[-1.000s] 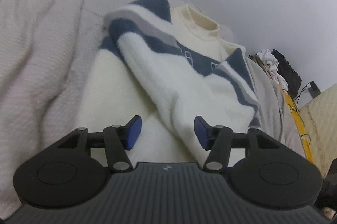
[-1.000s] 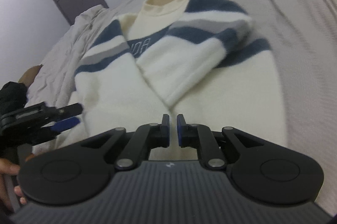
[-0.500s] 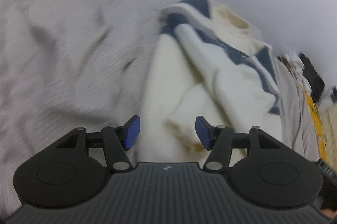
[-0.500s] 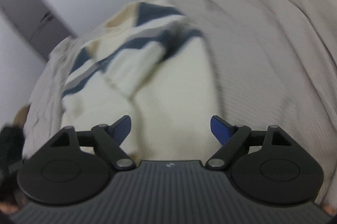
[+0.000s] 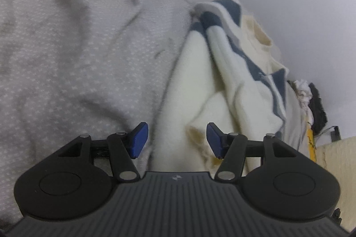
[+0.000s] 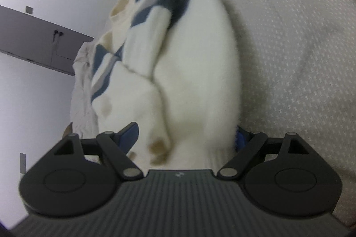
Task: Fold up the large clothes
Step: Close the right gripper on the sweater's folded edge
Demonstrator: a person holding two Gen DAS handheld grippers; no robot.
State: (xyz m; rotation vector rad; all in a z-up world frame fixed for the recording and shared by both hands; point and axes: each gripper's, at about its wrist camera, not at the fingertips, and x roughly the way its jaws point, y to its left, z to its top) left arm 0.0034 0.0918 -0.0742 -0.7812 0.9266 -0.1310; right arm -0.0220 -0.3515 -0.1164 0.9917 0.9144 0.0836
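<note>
— Where is the sweater right now?

— Your cream sweater (image 5: 191,81) with navy and grey stripes lies on the pale grey bedspread (image 5: 66,58), sleeves folded in across the chest, collar at the far end near the wall. Its hem end points toward you, and you can see brownish stains on the fabric close to both tools.

— And my left gripper (image 5: 176,140)?

— Its jaws stand wide apart, holding nothing. The sweater's lower edge lies between the blue pads (image 5: 138,140), the left pad just over the bedspread beside the fabric.

— The right one?

— Your right gripper (image 6: 184,139) is spread wide too, and the hem bulges up between its fingers. The right pad (image 6: 241,139) is mostly hidden behind the cloth; whether it touches, I cannot tell. A grey door (image 6: 40,41) shows far left.
</note>
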